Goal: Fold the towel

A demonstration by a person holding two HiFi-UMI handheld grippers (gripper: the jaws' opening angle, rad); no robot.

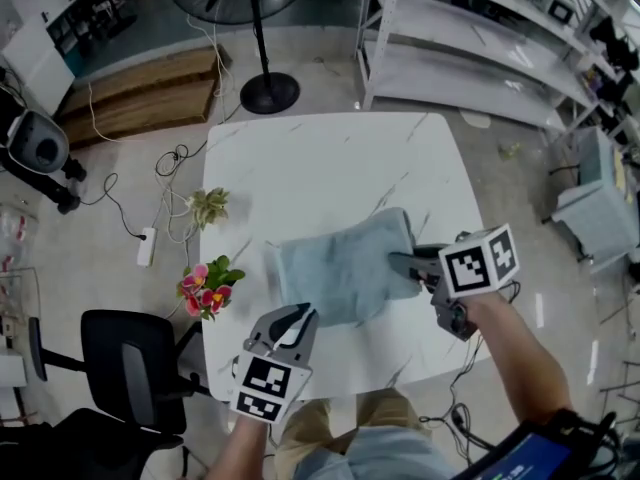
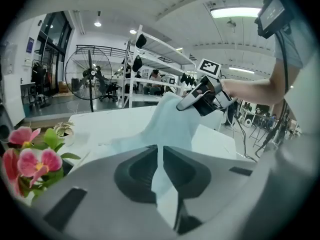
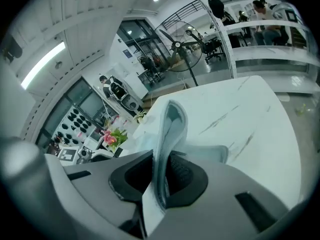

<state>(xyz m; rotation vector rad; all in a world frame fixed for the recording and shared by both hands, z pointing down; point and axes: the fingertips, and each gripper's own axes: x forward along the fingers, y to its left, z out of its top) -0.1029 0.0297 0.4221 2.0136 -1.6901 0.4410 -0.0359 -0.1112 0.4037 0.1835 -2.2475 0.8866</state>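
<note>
A pale blue towel lies rumpled on the white marble table, towards its near right part. My left gripper is at the towel's near edge, shut on a corner of cloth that runs up between the jaws. My right gripper is at the towel's right side, shut on a fold of the towel that stands up out of the jaws. In the left gripper view the towel rises from the table to the right gripper, which holds it lifted.
Pink flowers and a small green plant sit at the table's left edge. A standing fan and metal shelving are beyond the table. A black chair stands at the near left, with cables on the floor.
</note>
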